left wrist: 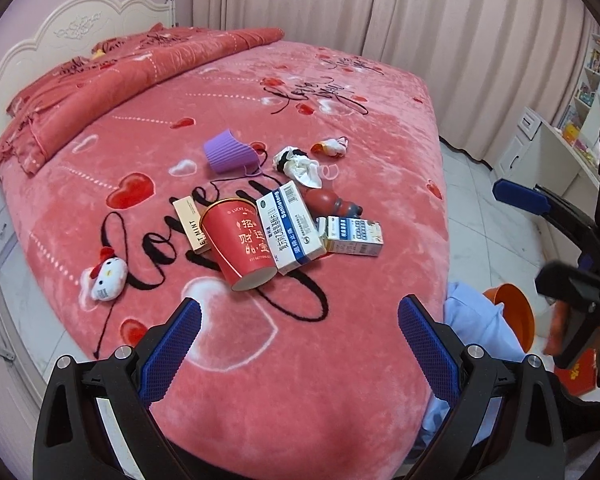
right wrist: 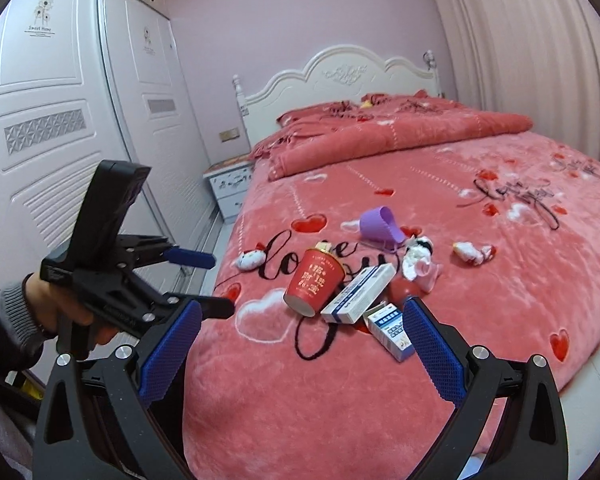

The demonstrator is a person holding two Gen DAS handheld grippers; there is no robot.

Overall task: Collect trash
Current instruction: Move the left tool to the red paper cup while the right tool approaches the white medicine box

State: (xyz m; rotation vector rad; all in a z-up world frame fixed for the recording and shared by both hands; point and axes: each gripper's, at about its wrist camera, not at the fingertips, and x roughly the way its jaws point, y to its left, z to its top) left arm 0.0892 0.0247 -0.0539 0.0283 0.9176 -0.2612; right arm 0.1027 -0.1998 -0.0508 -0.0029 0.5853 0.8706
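Pink bed [left wrist: 340, 360], tipped red cup [left wrist: 238, 246] empty, boxes [left wrist: 290, 228]

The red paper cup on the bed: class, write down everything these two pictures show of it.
The red paper cup is printed with gold characters and small gold lettering near its gold-edged rim. It looks like coated paper and undented. It lies tipped over on the pink blanket, its recessed base towards the cameras. A beige box lies close on one side and a blue-and-white medicine box leans against the other. Neither claw touches it.
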